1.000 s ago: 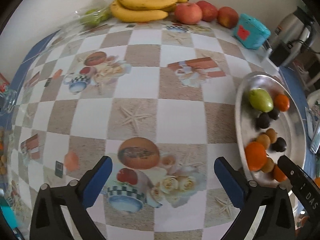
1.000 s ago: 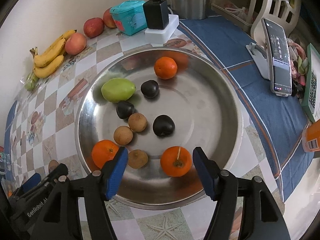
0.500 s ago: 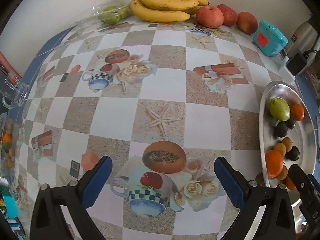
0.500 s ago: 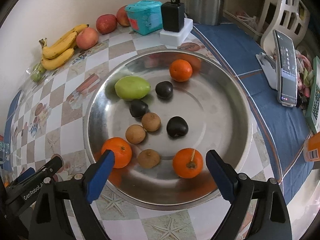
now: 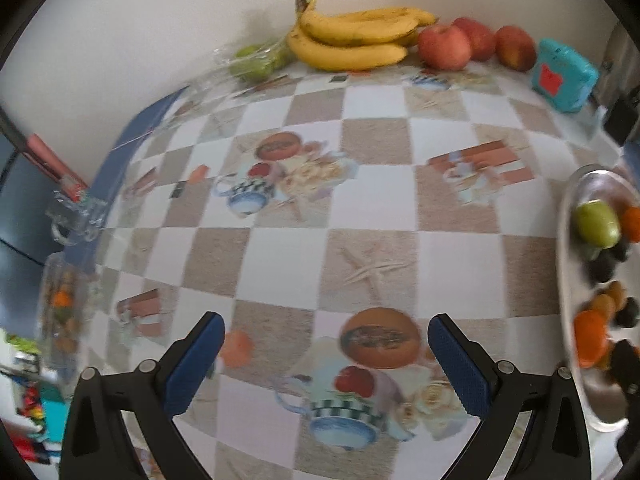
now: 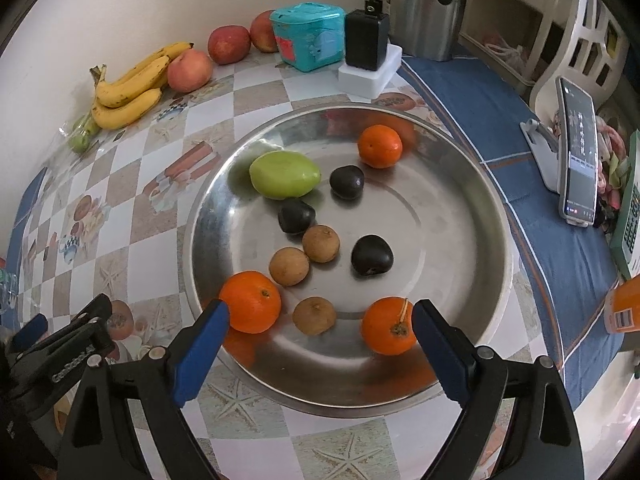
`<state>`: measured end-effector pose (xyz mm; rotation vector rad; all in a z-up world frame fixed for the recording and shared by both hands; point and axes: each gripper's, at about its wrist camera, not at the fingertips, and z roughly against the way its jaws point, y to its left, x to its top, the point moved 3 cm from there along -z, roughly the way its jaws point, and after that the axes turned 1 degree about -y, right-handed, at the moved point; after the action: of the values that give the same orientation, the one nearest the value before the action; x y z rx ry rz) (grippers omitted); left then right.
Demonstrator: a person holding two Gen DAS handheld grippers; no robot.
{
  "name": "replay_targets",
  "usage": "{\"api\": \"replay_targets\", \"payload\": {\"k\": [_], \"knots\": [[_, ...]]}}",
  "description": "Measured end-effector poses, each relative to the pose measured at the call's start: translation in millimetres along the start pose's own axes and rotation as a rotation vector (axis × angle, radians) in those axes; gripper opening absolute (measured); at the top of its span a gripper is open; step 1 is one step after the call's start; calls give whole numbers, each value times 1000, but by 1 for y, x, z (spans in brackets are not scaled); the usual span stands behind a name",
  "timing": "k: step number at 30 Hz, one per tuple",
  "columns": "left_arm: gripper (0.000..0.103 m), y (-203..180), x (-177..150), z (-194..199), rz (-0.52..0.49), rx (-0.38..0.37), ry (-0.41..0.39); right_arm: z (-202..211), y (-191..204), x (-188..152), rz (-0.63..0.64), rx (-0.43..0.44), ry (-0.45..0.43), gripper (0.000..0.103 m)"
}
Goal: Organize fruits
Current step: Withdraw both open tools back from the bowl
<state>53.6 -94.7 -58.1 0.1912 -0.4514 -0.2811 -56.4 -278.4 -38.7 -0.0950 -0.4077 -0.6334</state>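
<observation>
A round steel tray [image 6: 472,184] holds a green mango [image 6: 285,174], three oranges [image 6: 250,302], three dark plums [image 6: 372,256] and three brown longans [image 6: 289,266]. My right gripper [image 6: 320,324] is open and empty, above the tray's near rim, an orange beside each fingertip. My left gripper [image 5: 326,340] is open and empty over the checked tablecloth, left of the tray [image 5: 568,240]. Bananas [image 5: 352,36] and three red apples [image 5: 444,46] lie along the back wall.
A teal box [image 6: 310,36], a black charger on a white block [image 6: 366,56] and a steel kettle [image 6: 424,4] stand behind the tray. A phone on a stand [image 6: 576,152] is at the right. A glass jar [image 5: 66,312] stands at the table's left edge.
My left gripper has swung left, so the tray has slid to its view's right edge. My right gripper has drawn back and its jaws have opened wider.
</observation>
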Motion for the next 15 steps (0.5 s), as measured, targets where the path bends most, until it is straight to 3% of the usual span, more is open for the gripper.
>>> {"api": "replay_targets", "payload": {"k": [11, 15], "knots": [[103, 22, -13, -13, -15, 98, 57, 6, 24, -6, 59, 8, -26, 93], [103, 30, -21, -14, -16, 88, 90, 8, 29, -14, 79, 10, -23, 93]]}}
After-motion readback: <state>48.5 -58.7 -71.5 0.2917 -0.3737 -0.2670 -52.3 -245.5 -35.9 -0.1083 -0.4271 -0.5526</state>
